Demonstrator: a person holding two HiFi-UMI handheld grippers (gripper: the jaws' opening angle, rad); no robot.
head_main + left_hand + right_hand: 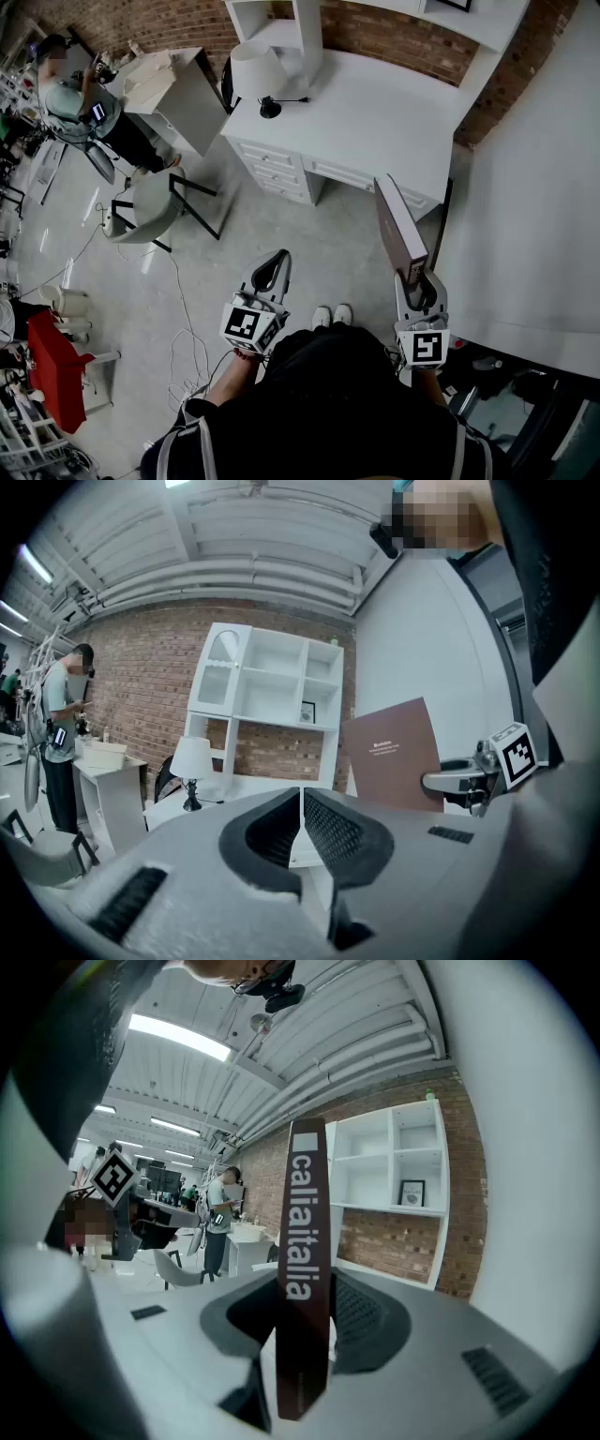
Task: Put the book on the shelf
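A thin brown book (400,227) stands upright in my right gripper (415,281), whose jaws are shut on its lower edge. Its spine with white lettering (302,1269) fills the middle of the right gripper view; its brown cover (394,752) shows at the right in the left gripper view. My left gripper (270,274) hangs to the left at the same height, jaws shut with nothing between them (300,829). The white shelf unit (267,703) with open compartments stands on a white desk (366,112) against the brick wall ahead. A small framed picture (411,1192) sits in one compartment.
A white lamp (255,75) with a black base stands on the desk's left end. A tall white cabinet side (534,206) rises close on the right. A grey chair (150,206), a side table (173,84) and a person (70,94) are at the left. Cables cross the floor.
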